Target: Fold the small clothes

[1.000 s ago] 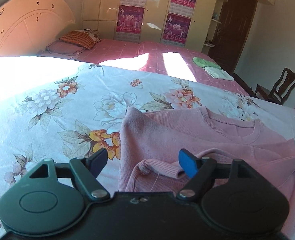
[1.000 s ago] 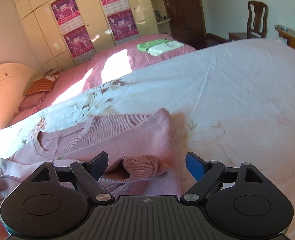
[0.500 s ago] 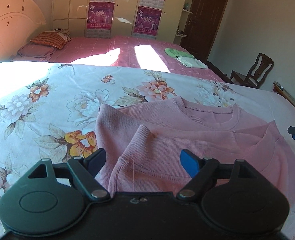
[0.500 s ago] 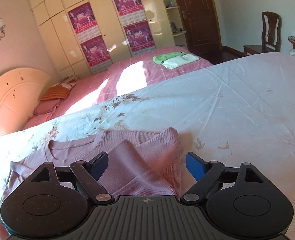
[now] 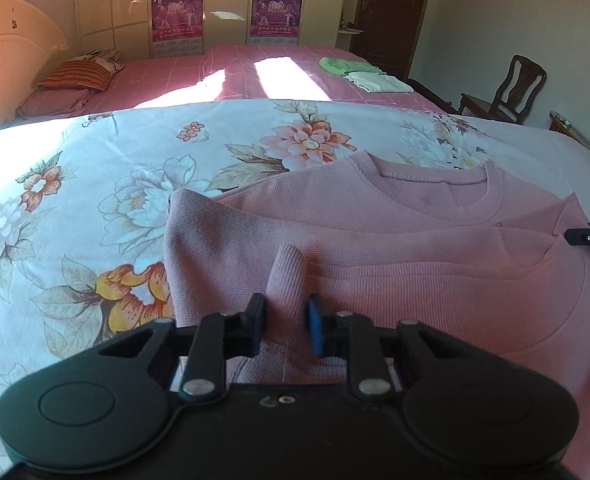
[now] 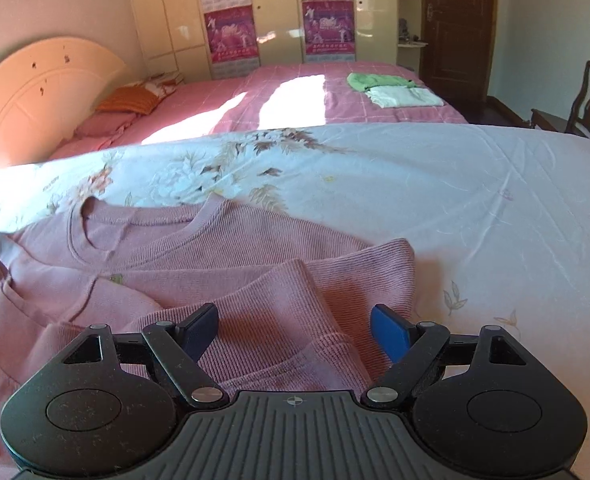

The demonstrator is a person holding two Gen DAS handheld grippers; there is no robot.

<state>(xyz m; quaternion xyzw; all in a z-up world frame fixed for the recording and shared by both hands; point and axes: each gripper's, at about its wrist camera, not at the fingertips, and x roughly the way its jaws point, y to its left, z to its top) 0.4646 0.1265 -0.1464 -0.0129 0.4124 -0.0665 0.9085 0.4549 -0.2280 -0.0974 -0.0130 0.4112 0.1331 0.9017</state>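
Your left gripper (image 5: pixel 283 330): jaws just closed, nearly shut, pinching a raised ridge of the pink sweater (image 5: pixel 395 248); your right gripper (image 6: pixel 295 332): jaws just narrowing, part open, pads astride a sleeve cuff, not pressing; sweater: flat on the floral bedspread (image 5: pixel 95 208), neckline toward its far edge.

I'm in a home bedroom. Two beds (image 5: pixel 95 200) lie before me, with a headboard (image 6: pixel 43 92), a pillow (image 5: pixel 79 74) and wardrobe doors (image 6: pixel 175 12). The posters (image 6: pixel 227 32) are probably calendars.
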